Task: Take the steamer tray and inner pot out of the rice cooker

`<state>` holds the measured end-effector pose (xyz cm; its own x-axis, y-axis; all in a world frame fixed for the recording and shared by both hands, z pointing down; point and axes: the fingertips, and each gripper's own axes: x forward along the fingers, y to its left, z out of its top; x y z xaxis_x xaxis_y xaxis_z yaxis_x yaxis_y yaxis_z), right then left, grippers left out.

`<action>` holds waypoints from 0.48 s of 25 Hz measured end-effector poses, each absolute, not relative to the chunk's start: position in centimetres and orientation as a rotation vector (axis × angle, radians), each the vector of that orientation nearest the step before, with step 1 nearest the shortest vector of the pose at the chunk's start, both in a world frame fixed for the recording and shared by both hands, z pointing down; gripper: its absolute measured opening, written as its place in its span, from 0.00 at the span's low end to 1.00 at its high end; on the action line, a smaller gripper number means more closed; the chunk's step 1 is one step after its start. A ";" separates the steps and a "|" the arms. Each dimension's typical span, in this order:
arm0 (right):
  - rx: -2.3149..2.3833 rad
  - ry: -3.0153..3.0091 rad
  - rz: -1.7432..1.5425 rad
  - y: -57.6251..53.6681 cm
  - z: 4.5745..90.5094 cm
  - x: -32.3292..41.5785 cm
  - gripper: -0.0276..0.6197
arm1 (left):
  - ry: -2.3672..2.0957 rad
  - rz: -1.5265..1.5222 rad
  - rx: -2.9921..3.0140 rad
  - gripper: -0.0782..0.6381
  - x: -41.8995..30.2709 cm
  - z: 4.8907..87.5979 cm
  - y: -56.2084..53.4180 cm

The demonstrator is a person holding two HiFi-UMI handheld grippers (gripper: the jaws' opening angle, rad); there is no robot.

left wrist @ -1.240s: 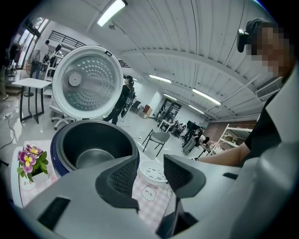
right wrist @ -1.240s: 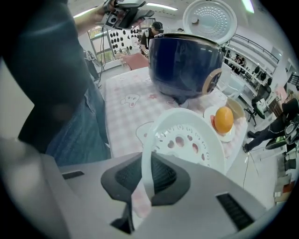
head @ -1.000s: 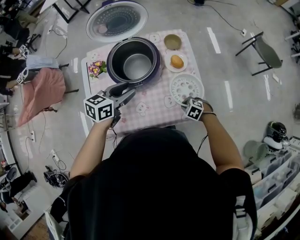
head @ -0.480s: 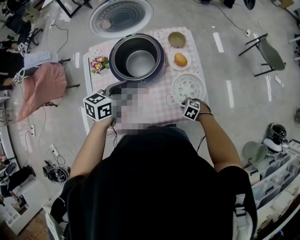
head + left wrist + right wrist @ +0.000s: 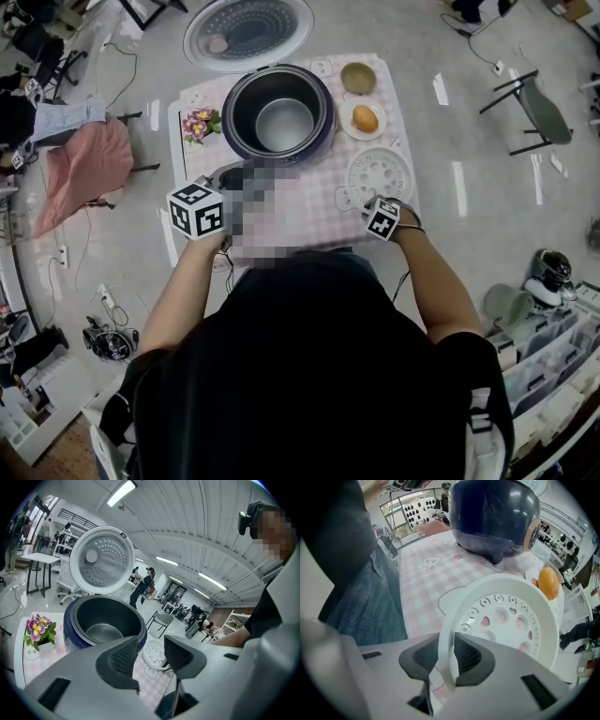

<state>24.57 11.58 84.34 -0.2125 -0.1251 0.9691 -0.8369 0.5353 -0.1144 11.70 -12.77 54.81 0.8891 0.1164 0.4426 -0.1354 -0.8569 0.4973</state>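
The steamer tray [image 5: 376, 175] is already out and lies flat on the checked tablecloth [image 5: 300, 206], at about 4 o'clock from the rice cooker [image 5: 323, 141] and just beside it. The inner pot [image 5: 284, 122] still sits in the cooker with its mouth up, under the raised lid [image 5: 248, 33] at 12 o'clock.

The right gripper [image 5: 377, 208] points steeply down at the tray's 6 o'clock rim. Its jaws have just been opening: the thin white rim stands between the pads with a slit of space on each side, so the hold looks let go.

The left gripper [image 5: 234, 178] has its jaws spread wide with nothing between them. The pot lies at about 1 o'clock from it, near, with the cooker's front wall between. Being round, the pot has no long axis, so any stretch of its rim would serve. The left gripper is the nearer one and probably better placed for the lift.

The head view gives the layout, but a mosaic patch covers the left jaws. The left gripper view shows those jaws apart and the pot's dark wall [image 5: 101, 620] beyond. Only the right gripper view shows the tray [image 5: 506, 620] rim loose between the right pads [image 5: 471, 660].
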 end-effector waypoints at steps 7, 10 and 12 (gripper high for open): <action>0.881 -1.699 0.856 10.7 82.3 24.1 0.23 | -0.014 0.604 2.530 0.38 11.4 54.3 -13.2; 0.944 -1.723 0.873 9.5 80.4 24.6 0.28 | -0.009 0.584 2.536 0.38 11.5 54.1 -13.6; 1.004 -1.748 0.868 8.4 78.6 24.9 0.29 | -0.010 0.573 2.540 0.38 11.4 53.8 -13.7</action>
